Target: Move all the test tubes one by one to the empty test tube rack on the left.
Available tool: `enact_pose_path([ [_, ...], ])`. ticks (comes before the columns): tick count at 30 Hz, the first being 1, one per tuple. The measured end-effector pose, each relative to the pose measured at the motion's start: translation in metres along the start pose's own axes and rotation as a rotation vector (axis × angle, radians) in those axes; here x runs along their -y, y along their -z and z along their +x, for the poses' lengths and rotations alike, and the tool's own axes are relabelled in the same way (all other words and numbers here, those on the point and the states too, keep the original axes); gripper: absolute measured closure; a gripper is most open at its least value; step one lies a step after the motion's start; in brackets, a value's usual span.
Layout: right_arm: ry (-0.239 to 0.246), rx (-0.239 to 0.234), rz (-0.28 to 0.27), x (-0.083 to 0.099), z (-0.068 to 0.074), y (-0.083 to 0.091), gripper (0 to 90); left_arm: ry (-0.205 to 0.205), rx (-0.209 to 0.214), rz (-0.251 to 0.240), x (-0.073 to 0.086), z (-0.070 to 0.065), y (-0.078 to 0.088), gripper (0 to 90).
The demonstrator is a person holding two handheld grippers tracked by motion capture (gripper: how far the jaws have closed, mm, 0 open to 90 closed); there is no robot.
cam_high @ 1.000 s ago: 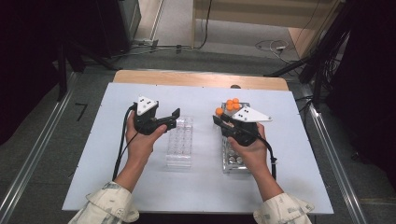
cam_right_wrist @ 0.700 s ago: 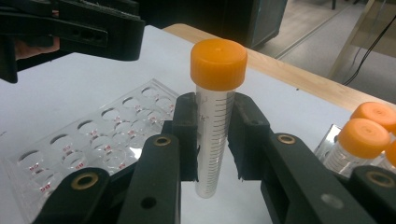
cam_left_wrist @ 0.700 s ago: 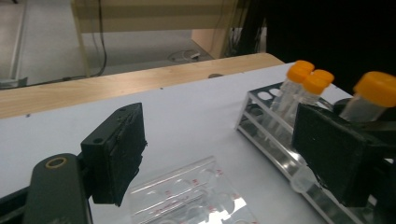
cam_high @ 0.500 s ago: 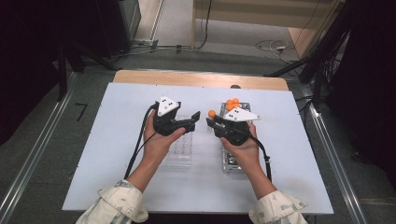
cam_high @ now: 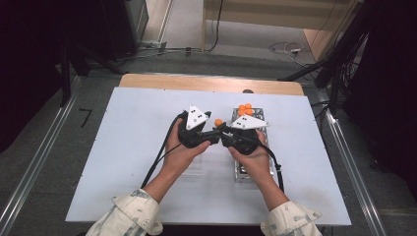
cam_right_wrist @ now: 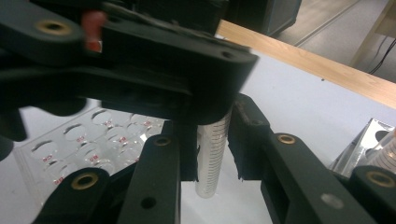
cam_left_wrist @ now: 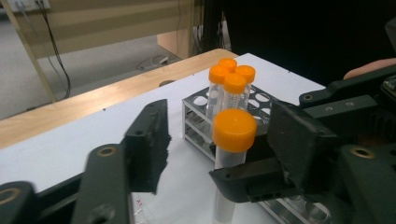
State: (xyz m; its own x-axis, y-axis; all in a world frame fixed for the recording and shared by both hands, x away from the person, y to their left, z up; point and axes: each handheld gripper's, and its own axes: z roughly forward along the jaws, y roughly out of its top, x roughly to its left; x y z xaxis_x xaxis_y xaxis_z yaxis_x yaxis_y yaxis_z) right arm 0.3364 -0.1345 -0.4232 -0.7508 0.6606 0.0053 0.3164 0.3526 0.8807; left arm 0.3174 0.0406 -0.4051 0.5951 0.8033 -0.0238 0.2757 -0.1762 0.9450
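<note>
Right gripper (cam_right_wrist: 212, 154) pinches one orange-capped tube (cam_left_wrist: 229, 154); left gripper (cam_left_wrist: 219, 149) closing around it, pads apart.
Four capped tubes stand in the metal rack (cam_left_wrist: 196, 122) behind; clear rack (cam_right_wrist: 93, 140) lies left.

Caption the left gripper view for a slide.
Right gripper holds an orange-capped tube upright between the left gripper's closing jaws; four capped tubes stand in the rack behind.
</note>
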Motion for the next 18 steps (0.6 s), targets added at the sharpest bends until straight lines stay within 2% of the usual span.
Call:
enact_pose_path([
  [3, 0.007, -0.006, -0.003, -0.0001, 0.0015, 0.0002, 71.5, -0.013, 0.010, 0.004, 0.0007, -0.0017, -0.0017, 48.9],
  [9, 0.005, -0.008, -0.001, 0.0008, 0.0015, 0.0010, 71.5, -0.005, 0.030, -0.009, 0.0009, -0.0017, -0.0015, 65.2],
  [12, 0.004, -0.010, -0.002, 0.0008, 0.0016, 0.0011, 71.5, -0.005, 0.037, -0.015, 0.0011, -0.0027, -0.0014, 69.8],
  [18, 0.002, -0.011, -0.006, 0.0010, 0.0010, 0.0016, 71.4, 0.010, 0.051, -0.020, 0.0006, -0.0008, -0.0016, 70.7],
])
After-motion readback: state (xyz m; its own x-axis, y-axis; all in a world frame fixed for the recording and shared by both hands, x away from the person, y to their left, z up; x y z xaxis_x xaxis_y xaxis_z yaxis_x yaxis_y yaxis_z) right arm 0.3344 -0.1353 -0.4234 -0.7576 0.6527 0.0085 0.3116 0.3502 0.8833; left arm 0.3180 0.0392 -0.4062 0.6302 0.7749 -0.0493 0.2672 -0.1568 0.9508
